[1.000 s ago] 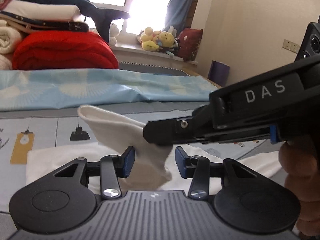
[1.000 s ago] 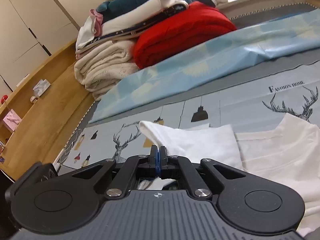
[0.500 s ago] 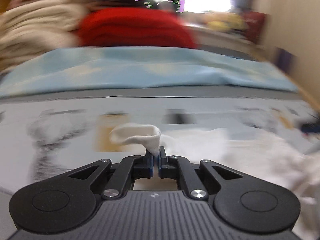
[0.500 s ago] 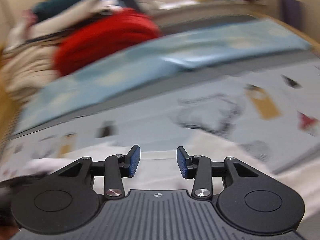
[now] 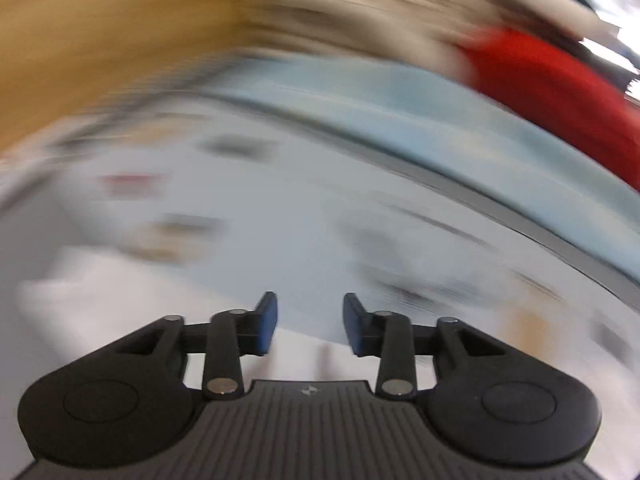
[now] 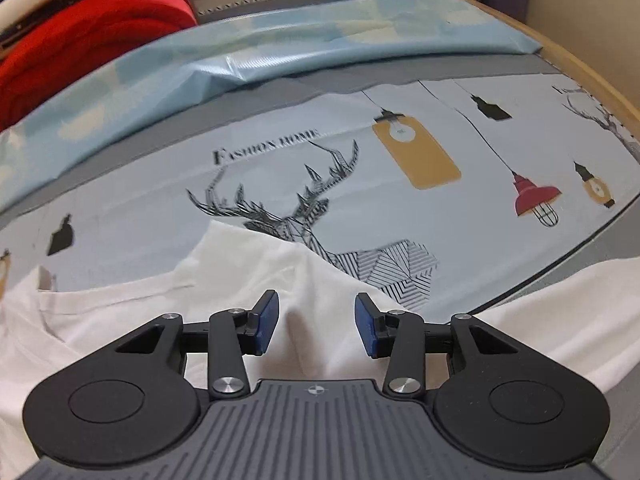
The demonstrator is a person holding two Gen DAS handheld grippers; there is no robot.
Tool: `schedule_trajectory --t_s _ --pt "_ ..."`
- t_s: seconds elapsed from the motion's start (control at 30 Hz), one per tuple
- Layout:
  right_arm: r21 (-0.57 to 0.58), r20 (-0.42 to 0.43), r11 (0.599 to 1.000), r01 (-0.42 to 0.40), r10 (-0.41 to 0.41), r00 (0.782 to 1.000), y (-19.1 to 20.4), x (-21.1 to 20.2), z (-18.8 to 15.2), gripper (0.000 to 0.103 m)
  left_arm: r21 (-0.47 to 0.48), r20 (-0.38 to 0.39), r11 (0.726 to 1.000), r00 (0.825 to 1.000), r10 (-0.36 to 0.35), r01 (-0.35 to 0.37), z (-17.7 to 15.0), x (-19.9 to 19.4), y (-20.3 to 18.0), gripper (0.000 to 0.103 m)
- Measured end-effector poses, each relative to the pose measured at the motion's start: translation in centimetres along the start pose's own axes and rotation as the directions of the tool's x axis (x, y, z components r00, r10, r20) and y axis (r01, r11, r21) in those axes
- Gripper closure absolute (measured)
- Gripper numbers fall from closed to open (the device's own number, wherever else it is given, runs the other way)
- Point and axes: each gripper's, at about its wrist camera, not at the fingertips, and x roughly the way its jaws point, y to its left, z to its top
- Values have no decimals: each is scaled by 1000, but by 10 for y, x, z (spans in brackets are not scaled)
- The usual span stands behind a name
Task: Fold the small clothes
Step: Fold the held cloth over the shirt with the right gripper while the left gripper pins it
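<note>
1. In the right wrist view, which is sharp, the right gripper (image 6: 316,322) has its blue pads parted and grips nothing. A raised fold of the white shirt (image 6: 256,276) lies below the gap, in the lower middle of the frame.
2. Only this view shows print on the sheet (image 6: 400,152): a deer (image 6: 304,216), hanging lamps, and lettering above the antlers.
3. It also shows the blue cover (image 6: 248,52) across the top and the red blanket (image 6: 80,40) at upper left.
4. The left wrist view is heavily blurred. The left gripper (image 5: 307,324) is opening with nothing between its pads; white cloth (image 5: 100,300) shows at lower left.
5. Here the red blanket (image 5: 560,96) is at upper right, and a tan smear fills the upper left.
</note>
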Motion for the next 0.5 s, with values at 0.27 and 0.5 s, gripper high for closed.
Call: schedule_trajectory --t_s 0.27,0.5 --pt "-45 -16 999 28 -29 999 7 41 -5 57 329 -161 881 940 -302 339 -69 13 -143 50" --pt "-252 76 967 16 3 997 36 52 -4 103 376 -204 881 953 -223 287 -81 59 -153 101"
